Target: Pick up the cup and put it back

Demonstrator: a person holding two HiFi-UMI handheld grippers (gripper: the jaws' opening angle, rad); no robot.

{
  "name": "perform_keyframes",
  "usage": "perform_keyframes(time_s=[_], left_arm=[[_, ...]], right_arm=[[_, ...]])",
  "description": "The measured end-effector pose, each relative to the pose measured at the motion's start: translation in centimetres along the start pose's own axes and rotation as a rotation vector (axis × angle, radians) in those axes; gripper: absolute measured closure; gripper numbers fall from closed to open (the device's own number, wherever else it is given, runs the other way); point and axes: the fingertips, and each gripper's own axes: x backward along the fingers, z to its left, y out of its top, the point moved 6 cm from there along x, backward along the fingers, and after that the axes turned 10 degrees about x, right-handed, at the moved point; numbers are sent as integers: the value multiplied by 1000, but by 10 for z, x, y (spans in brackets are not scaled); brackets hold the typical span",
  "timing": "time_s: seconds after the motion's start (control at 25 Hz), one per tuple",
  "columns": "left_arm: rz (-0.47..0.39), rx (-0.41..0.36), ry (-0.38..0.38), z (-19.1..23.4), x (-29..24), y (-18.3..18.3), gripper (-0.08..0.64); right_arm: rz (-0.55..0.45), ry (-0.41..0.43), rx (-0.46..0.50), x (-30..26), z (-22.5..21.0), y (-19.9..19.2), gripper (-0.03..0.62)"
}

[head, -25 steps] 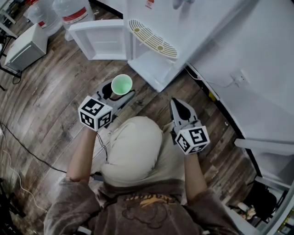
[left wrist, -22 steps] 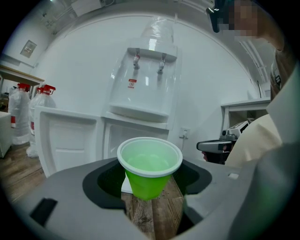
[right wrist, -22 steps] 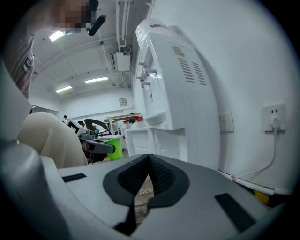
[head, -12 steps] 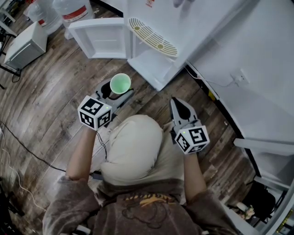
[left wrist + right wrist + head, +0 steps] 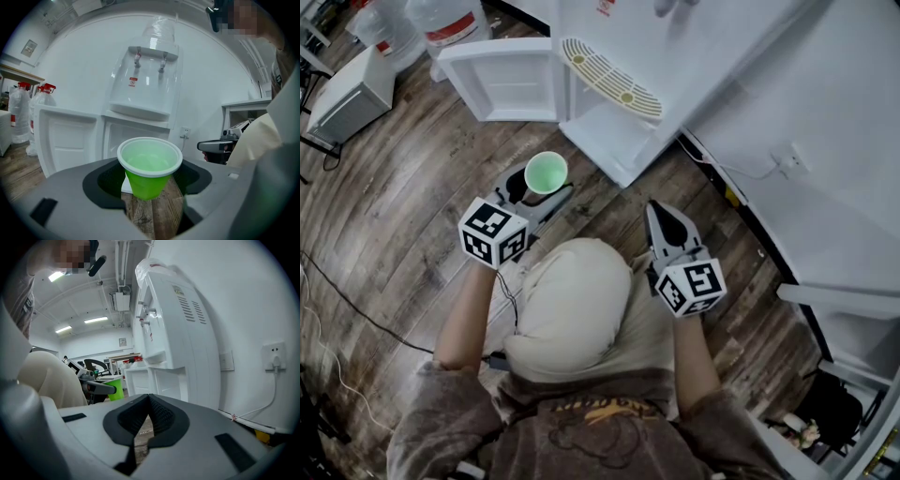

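In front of the water dispenser [image 5: 614, 89], the left gripper [image 5: 541, 187] is clamped on the green cup [image 5: 149, 168], so the pickup looks done. The right gripper [image 5: 149, 402] is closed and empty; putting the cup back remains

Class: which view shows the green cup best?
Left gripper view: the green cup fills the centre, rim and wall clear. Head view shows only its mouth from above; right gripper view, a small distant sliver.

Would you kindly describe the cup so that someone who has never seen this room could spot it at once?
Find the tall white water dispenser. Just in front of it, the left gripper holds the cup above the wooden floor. It is the only bright green thing there, upright, with a white rim.
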Motion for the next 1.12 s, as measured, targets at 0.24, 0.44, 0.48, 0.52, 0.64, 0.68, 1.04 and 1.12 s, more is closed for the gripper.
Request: perform_keyframes(time_s=[0.24,0.44,0.48,0.52,0.64,0.68,1.04,1.12], left_arm=[[-1,-7,-12,2,-7,4,252],[-16,-29,-27,4,-18,15,252],[-16,-38,-28,5,-21,17,252],[-16,-47,-29,5,-24,20,252],[-27,-64,-27,9,-36,27,252],[-32,-66,-27,11,-41,29,252],[-26,-71,-57,25,-87,26,252],[-35,-76,-54,29,-97,24,252]], right_arm=[[0,-1,0,-1,-1,-1,591],[-2,-1,-1,-1,0,-1,591],[-1,-2,-1,-1,0,-1,591],[0,-3,-2,0,0,-1,591],[0,-7,-5,0,-1,0,591],[-2,-8,-6,0,-2,-1,591],[-7,-17,-16,1,-4,1,591],[-11,-21,-16,2,-4,2,591]])
